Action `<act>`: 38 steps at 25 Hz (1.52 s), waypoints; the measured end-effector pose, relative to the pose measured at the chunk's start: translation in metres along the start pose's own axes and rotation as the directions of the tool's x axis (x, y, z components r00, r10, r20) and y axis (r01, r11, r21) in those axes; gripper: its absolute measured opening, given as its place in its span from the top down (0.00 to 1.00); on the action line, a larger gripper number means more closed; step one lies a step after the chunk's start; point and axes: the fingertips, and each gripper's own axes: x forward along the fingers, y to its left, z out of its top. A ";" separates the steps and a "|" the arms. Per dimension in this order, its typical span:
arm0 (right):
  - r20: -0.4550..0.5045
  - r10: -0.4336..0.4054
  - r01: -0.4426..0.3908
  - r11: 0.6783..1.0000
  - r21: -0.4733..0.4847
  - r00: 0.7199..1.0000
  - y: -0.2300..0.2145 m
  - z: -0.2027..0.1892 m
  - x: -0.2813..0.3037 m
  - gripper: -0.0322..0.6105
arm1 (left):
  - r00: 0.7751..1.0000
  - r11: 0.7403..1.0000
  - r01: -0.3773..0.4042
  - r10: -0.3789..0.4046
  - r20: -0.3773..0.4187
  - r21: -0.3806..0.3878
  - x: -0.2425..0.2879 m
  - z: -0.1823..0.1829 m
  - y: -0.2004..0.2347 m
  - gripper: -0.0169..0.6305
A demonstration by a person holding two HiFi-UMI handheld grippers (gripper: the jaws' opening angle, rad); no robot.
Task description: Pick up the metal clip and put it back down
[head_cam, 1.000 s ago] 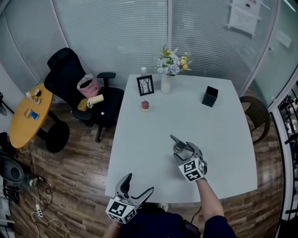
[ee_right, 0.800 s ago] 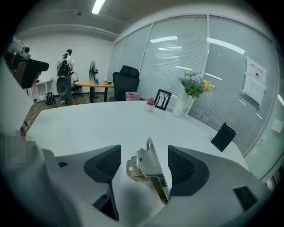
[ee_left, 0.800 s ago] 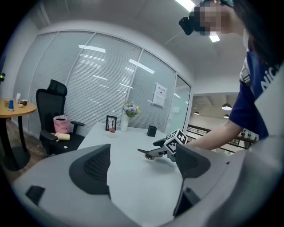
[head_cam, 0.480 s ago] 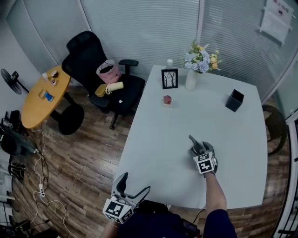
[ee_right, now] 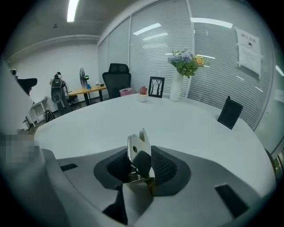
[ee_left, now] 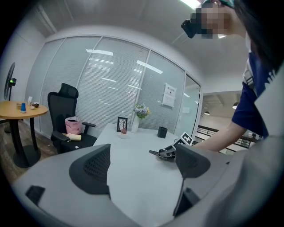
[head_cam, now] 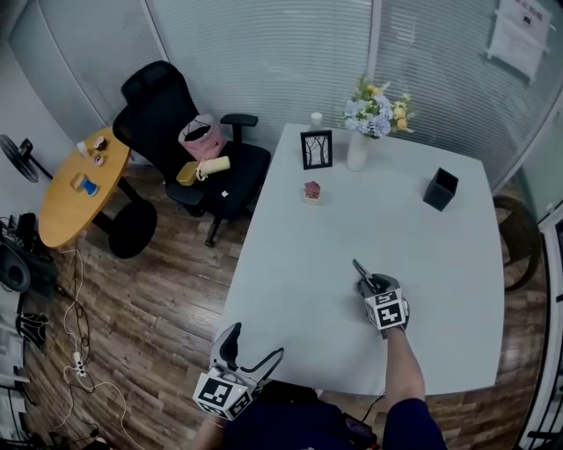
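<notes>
I face a white counter [head_cam: 299, 264] in an office walled with glass and closed blinds [head_cam: 264, 53]. Beyond the counter's left edge, a dark wood floor [head_cam: 158, 299] carries a black office chair [head_cam: 163, 97] and a round yellow table [head_cam: 66, 198]. A strip light [ee_right: 71, 9] glows overhead.

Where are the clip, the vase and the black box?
clip [ee_right: 134, 147]: right gripper view, on its silver handle.
vase [head_cam: 356, 154]: head view, on its white body.
box [head_cam: 438, 193]: head view, on its side wall.
</notes>
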 end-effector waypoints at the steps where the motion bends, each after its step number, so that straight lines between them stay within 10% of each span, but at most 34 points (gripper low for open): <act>1: 0.007 -0.006 0.006 1.000 0.009 1.000 0.000 0.001 -0.002 0.75 | 1.000 1.000 0.008 -0.008 0.001 0.002 0.002 0.001 -0.002 0.27; 23: 0.405 -0.123 0.099 0.992 0.080 0.906 0.050 0.087 -0.174 0.77 | 0.984 0.986 0.167 -0.166 0.063 -0.007 0.022 0.008 -0.026 0.27; 38: 0.413 -0.252 0.182 0.962 0.202 0.875 0.130 0.034 -0.275 0.78 | 0.913 0.914 0.405 -0.406 0.031 0.032 0.041 -0.004 -0.088 0.27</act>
